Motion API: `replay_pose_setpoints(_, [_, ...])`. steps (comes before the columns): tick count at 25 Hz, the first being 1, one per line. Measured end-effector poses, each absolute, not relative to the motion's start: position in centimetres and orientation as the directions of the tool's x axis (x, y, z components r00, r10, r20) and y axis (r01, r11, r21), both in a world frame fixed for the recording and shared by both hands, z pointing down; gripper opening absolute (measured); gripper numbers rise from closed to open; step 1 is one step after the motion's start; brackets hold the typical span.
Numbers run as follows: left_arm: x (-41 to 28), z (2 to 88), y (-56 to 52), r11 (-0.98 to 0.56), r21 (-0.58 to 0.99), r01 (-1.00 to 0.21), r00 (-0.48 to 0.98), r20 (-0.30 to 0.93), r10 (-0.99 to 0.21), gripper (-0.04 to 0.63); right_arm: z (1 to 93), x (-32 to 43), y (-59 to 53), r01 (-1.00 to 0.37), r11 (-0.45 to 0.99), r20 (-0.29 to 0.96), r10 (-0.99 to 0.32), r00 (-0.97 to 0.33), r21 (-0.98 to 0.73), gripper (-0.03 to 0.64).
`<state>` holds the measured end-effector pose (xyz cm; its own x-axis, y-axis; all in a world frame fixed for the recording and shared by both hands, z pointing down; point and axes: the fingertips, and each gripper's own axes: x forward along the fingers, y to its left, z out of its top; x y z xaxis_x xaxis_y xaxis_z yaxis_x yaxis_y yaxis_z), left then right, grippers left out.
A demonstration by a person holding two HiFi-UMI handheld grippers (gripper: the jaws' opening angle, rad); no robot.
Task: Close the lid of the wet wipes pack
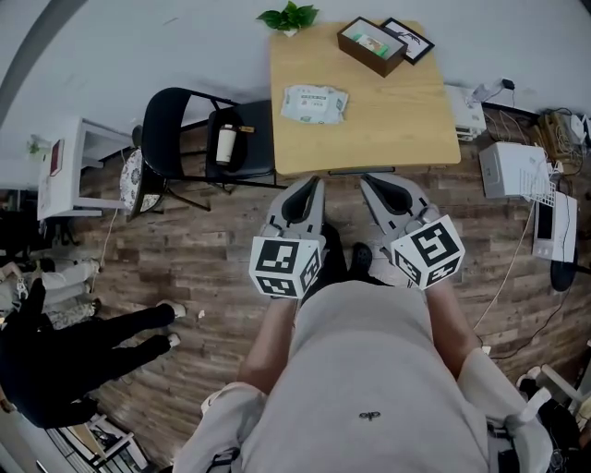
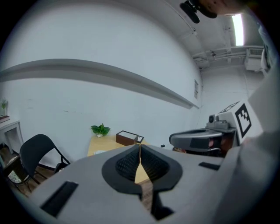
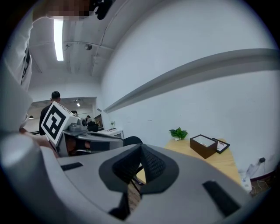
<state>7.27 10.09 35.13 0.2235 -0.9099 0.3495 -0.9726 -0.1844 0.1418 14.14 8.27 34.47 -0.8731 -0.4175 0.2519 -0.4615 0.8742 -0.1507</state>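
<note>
Left claw (image 1: 307,187) and right claw (image 1: 377,186) both clenched empty short of the desk (image 1: 397,125), well apart from the wet wipes pack (image 1: 314,103), lid state too small to call.

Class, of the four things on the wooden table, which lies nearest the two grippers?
The wet wipes pack; the plant, box and frame sit farther back.
</note>
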Motion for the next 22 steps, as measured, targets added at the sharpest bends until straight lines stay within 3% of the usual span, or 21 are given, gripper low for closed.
replay_pose_setpoints(22, [8.2, 32.8, 12.9, -0.189, 0.134, -0.973, 0.223, 0.316, -0.922, 0.011, 33.5, 14.7, 9.9, -0.462, 0.877, 0.239, -0.425, -0.873, -0.131, 0.0])
